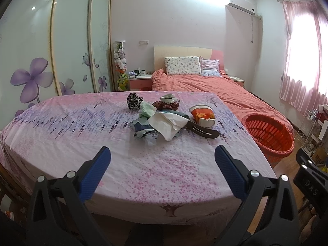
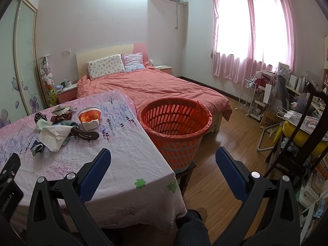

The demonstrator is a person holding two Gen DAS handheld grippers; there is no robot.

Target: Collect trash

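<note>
Left wrist view had the left tongs (image 1: pixel 162 165) spread wide and empty low in frame, the trash pile (image 1: pixel 164 119) well above them at centre on the table (image 1: pixel 61 135). Right tongs (image 2: pixel 163 167) were likewise spread, the pile (image 2: pixel 59 127) at left and the orange basket (image 2: pixel 174 123) above them, seemingly on a stool.

Two pillows (image 1: pixel 183 65) on one bed (image 2: pixel 155 86), one orange basket (image 2: pixel 176 127), one torn paper cup (image 1: pixel 203 115) (trash pile uncounted).

The white tissue (image 1: pixel 167 125) is covering part of the crumpled wrappers (image 1: pixel 143 128) beneath it. The tabletop (image 1: pixel 61 127) is running off the left wrist view's left edge. Print on the orange paper bowl (image 2: pixel 90 116) is staying too small to read.
</note>
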